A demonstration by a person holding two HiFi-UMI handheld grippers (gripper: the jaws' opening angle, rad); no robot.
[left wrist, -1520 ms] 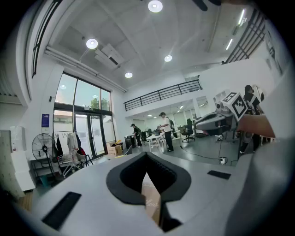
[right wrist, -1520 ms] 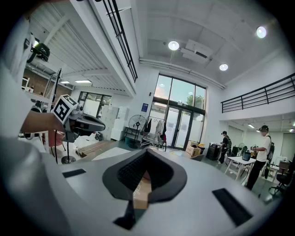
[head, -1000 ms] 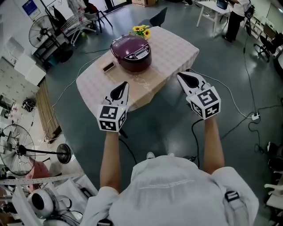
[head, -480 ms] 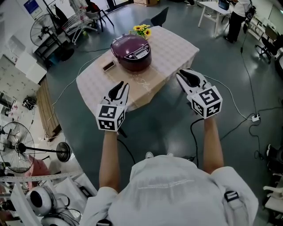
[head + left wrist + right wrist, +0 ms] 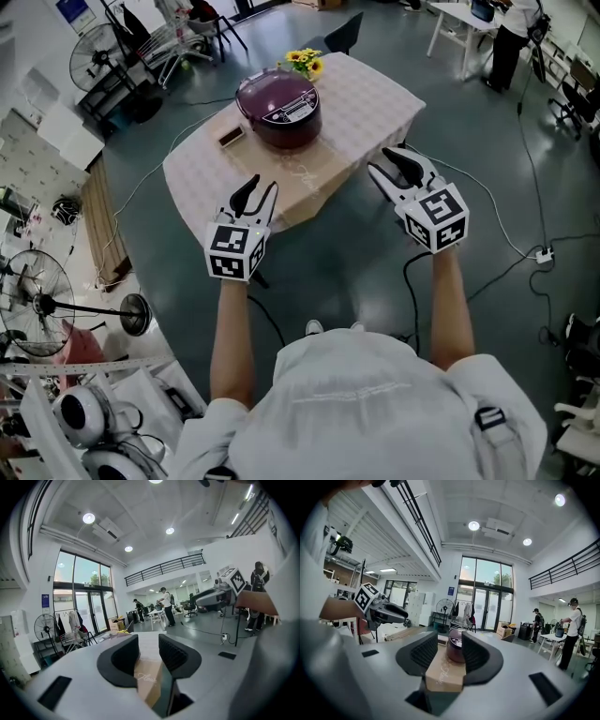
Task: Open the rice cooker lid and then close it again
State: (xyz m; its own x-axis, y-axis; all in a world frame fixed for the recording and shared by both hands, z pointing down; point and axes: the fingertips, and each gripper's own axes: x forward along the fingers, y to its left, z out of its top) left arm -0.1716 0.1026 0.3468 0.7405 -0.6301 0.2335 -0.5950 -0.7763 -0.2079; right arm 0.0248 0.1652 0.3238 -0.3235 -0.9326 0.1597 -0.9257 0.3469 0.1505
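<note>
The dark purple rice cooker stands with its lid down on the table, which is covered with a pale checked cloth. In the right gripper view the cooker shows far off, framed by the jaws. Both grippers hover in the air short of the table's near edge, well away from the cooker. The jaws of my left gripper are opening with nothing between them. My right gripper is opening too, and it holds nothing.
A bunch of sunflowers sits behind the cooker, and a small dark block lies to its left. Standing fans and a rack are at the left. A cable and power strip lie on the floor at the right. People stand far off.
Both grippers' jaws were shut a second ago and now stand parted. The hands have stayed about where they were.
</note>
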